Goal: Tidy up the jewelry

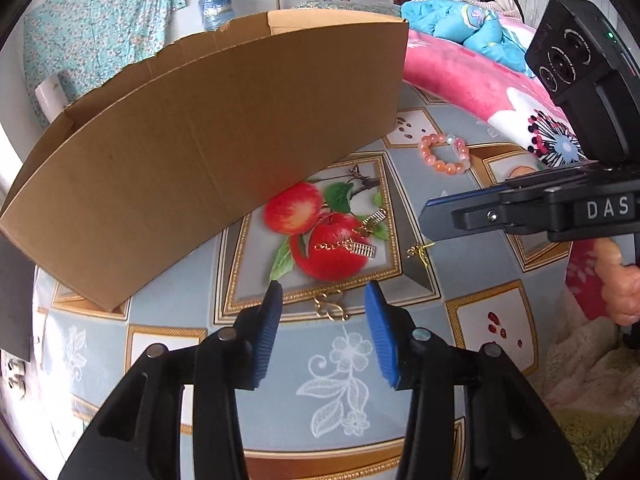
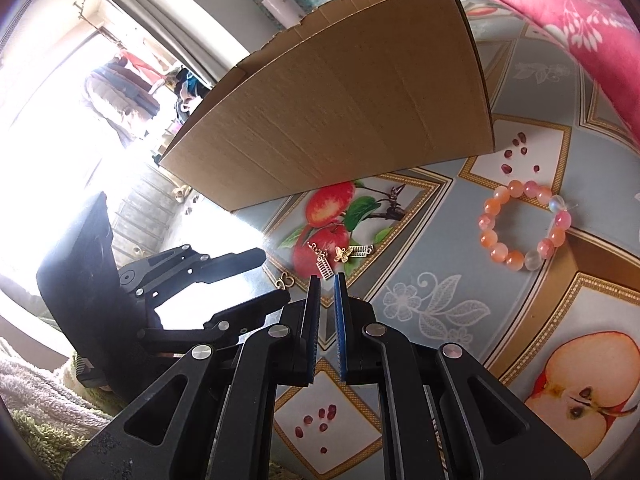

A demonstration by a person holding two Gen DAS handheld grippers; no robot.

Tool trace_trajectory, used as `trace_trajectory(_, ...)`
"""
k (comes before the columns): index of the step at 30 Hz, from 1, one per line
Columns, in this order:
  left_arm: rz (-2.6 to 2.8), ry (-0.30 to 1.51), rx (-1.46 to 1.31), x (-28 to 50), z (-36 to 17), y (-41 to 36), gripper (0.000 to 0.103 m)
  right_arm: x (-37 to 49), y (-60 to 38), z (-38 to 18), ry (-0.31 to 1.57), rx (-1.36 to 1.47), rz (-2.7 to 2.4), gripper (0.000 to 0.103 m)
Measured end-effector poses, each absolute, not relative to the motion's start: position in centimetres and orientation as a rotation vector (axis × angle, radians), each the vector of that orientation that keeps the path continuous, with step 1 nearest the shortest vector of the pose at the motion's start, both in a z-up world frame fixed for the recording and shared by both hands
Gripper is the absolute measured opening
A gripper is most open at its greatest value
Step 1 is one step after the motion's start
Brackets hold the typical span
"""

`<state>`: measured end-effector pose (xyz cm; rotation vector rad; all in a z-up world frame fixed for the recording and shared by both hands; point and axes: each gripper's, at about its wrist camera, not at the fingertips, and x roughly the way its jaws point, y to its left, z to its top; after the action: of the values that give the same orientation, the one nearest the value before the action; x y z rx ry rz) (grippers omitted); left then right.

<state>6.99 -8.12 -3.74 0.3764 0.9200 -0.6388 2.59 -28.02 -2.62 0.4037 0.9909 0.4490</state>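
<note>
A gold swirl charm (image 1: 330,306) lies on the fruit-print tablecloth (image 1: 348,364) between the blue pads (image 1: 269,322) of my left gripper (image 1: 324,286), which stands open and does not touch it. Two gold abacus-shaped earrings (image 1: 362,240) rest on the printed apple, with a gold butterfly charm (image 1: 418,252) to their right. A pink bead bracelet (image 1: 444,154) lies farther back. My right gripper (image 2: 328,278) is shut with nothing between its pads, hovering just short of the butterfly charm (image 2: 342,254). In the right wrist view the swirl charm (image 2: 284,281) shows between the left gripper's fingers (image 2: 240,261).
An open cardboard box (image 1: 200,140) stands on the table behind the jewelry, on the left. A pink flowered blanket (image 1: 472,84) and a blue quilt (image 1: 460,20) lie at the back right, with a person seated beyond. A hand (image 1: 618,292) grips the right tool's handle over a fluffy throw.
</note>
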Motion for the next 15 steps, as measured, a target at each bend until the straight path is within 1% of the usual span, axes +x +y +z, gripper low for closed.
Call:
trace_trajectory(2, -0.644, 0.933, 0.390, 7.11, -3.93, -8.34, 0.031, 2.62, -28.27, -2.62, 0.991, 0.409, 0.444, 0.009)
trace_trajectory(4, -0.649, 0.949, 0.392, 7.21, -4.19, -8.51, 0.026, 2.66, -28.47, -2.64, 0.992, 0.411, 0.441, 0.009)
trace_trajectory(10, -0.662, 0.967, 0.392, 7.17, -4.20, -8.68, 0.020, 2.88, -28.65, -2.68, 0.995, 0.412, 0.443, 0.009)
trace_trajectory(13, -0.663, 0.974, 0.395, 7.04, -4.12, -8.78, 0.014, 2.89, -28.54, -2.63, 0.993, 0.408, 0.445, 0.009)
trace_trajectory(15, -0.660, 0.972, 0.399, 6.83, -4.09, -8.81, 0.012, 2.90, -28.52, -2.62, 0.994, 0.409, 0.444, 0.009)
